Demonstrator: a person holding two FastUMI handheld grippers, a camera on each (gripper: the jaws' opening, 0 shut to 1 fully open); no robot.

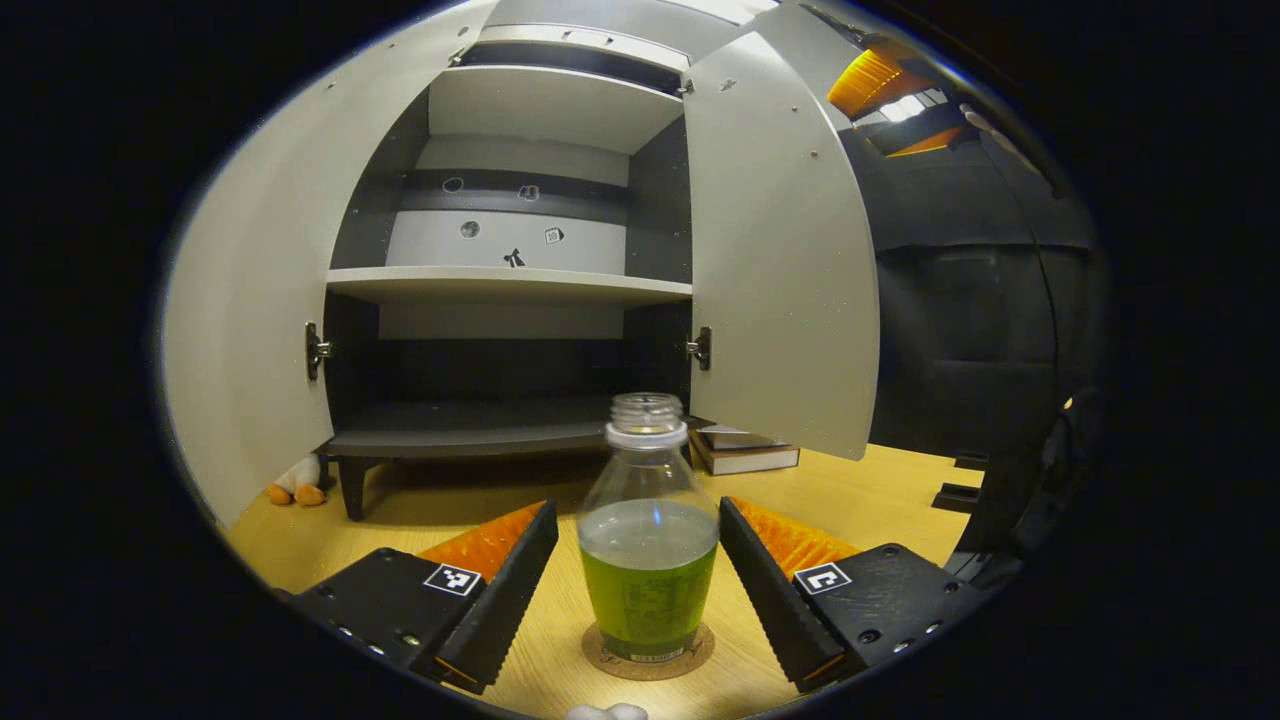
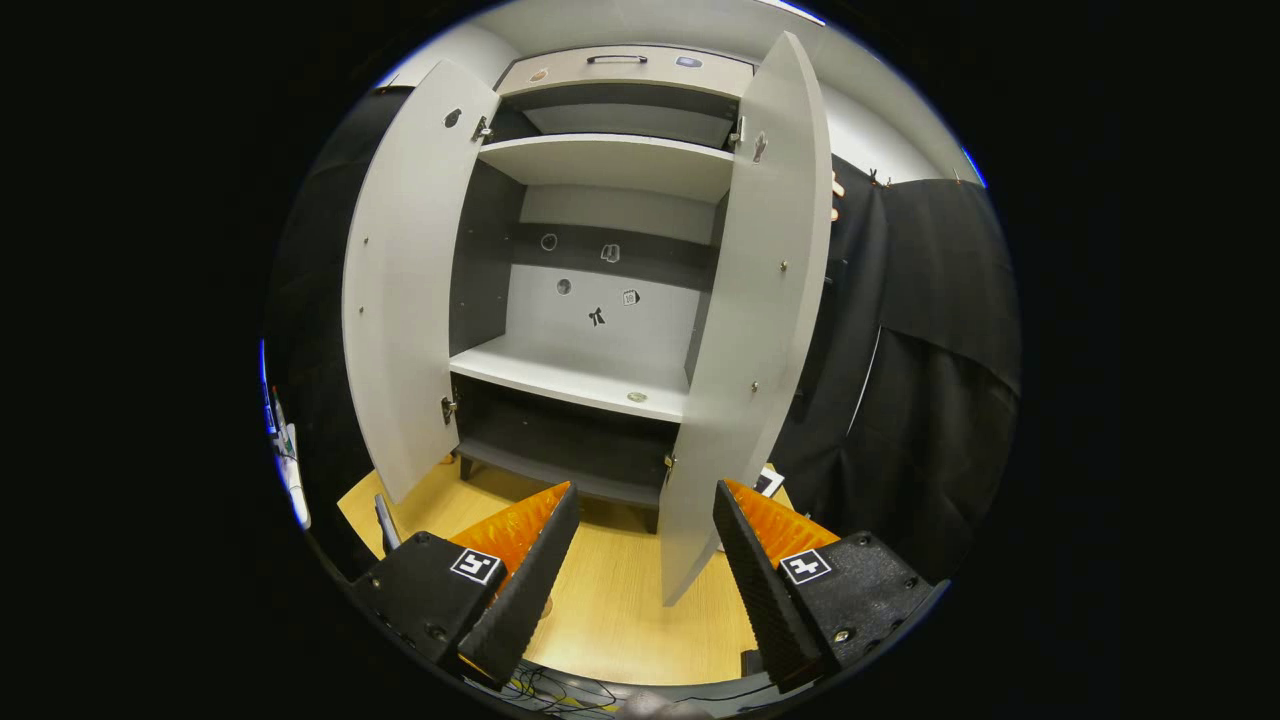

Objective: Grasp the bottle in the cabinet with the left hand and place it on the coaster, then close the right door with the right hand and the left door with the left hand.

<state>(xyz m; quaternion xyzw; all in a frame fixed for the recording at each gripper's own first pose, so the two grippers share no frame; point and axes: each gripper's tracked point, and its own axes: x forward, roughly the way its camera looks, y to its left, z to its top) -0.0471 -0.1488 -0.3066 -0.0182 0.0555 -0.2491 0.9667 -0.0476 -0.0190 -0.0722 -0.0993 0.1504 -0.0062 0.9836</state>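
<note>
Both grippers are spread wide and grip nothing. Seen from the left gripper view, the left gripper (image 1: 638,560) frames the bottle (image 1: 648,540), with a clear gap between each finger and the glass. That bottle stands upright on the round cork coaster (image 1: 648,652), on the wooden table (image 1: 880,490) in front of the cabinet (image 1: 500,285); it is uncapped and part full of green liquid. Placement looks finished.

Seen from the right gripper view, the right gripper (image 2: 640,560) hovers near the lower edge of the right door (image 2: 745,330), which stands open, as does the left door (image 2: 405,290).

To close the right door well, one finger should probably press flat on its outer face near the free edge and swing it steadily. Drawing the left gripper straight back first would likely avoid knocking over the open bottle.
</note>
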